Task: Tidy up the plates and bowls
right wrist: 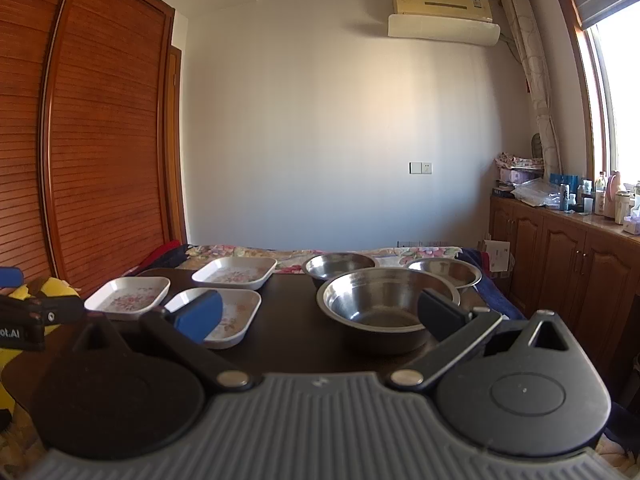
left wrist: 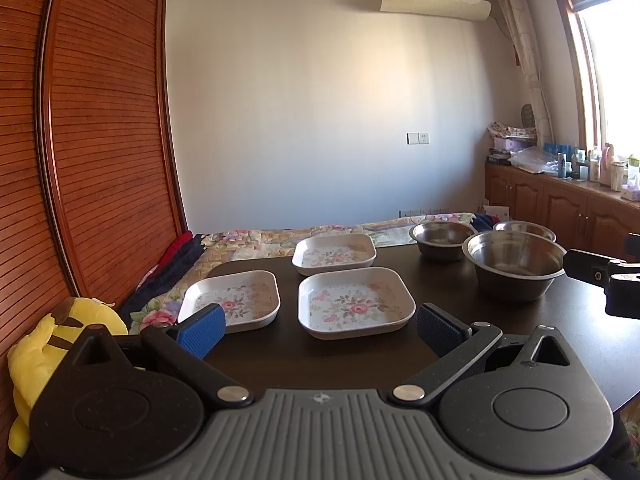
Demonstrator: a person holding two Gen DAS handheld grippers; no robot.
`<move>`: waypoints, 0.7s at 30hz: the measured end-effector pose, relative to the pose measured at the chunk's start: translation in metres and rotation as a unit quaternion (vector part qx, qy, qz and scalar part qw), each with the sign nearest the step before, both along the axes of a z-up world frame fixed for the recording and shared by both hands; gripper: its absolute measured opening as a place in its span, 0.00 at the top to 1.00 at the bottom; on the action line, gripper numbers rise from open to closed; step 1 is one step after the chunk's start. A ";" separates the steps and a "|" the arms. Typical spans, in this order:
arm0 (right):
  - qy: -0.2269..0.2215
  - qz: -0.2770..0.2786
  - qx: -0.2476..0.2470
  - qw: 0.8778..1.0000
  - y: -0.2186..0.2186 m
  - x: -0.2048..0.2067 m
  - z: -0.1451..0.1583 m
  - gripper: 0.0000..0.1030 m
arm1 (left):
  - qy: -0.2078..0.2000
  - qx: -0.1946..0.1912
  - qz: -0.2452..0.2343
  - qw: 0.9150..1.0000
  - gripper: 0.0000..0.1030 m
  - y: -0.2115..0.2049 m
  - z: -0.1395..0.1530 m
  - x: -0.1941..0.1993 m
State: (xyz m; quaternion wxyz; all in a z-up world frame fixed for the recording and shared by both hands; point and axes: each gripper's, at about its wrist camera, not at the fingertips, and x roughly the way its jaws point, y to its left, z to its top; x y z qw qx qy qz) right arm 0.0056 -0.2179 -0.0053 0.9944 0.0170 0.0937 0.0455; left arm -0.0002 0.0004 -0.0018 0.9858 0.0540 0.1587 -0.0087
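Plates [left wrist: 355, 302] and bowls [right wrist: 386, 306] on table [left wrist: 328, 354], both tongs spread wide

left tool [left wrist: 320, 326]: jaws spread wide, blue pads [left wrist: 202, 330] apart, nothing held, level | right tool [right wrist: 320, 314]: jaws spread wide, nothing held, level | both side by side, well apart, pointing forward

White floral-patterned plates [left wrist: 355, 303], silver steel bowls [left wrist: 514, 264], dark brown table [left wrist: 560, 320].
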 end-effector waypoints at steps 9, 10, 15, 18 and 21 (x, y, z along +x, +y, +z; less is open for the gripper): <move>0.012 0.011 -0.005 1.000 0.006 0.013 -0.006 0.00 | 0.034 0.000 -0.005 0.999 0.00 0.004 -0.014 0.018; 0.013 0.013 -0.007 1.000 0.007 0.016 -0.006 0.00 | 0.038 0.001 -0.005 0.999 0.00 0.005 -0.016 0.020; 0.018 0.028 -0.011 0.999 0.012 0.033 -0.006 0.00 | 0.063 -0.003 -0.013 0.998 0.00 0.013 -0.023 0.036; 0.020 0.033 -0.015 0.999 0.018 0.041 -0.006 0.00 | 0.076 -0.006 -0.019 0.997 0.00 0.017 -0.023 0.045; 0.025 0.040 -0.015 0.999 0.023 0.051 -0.006 0.00 | 0.084 0.006 -0.020 0.996 0.00 0.018 -0.021 0.050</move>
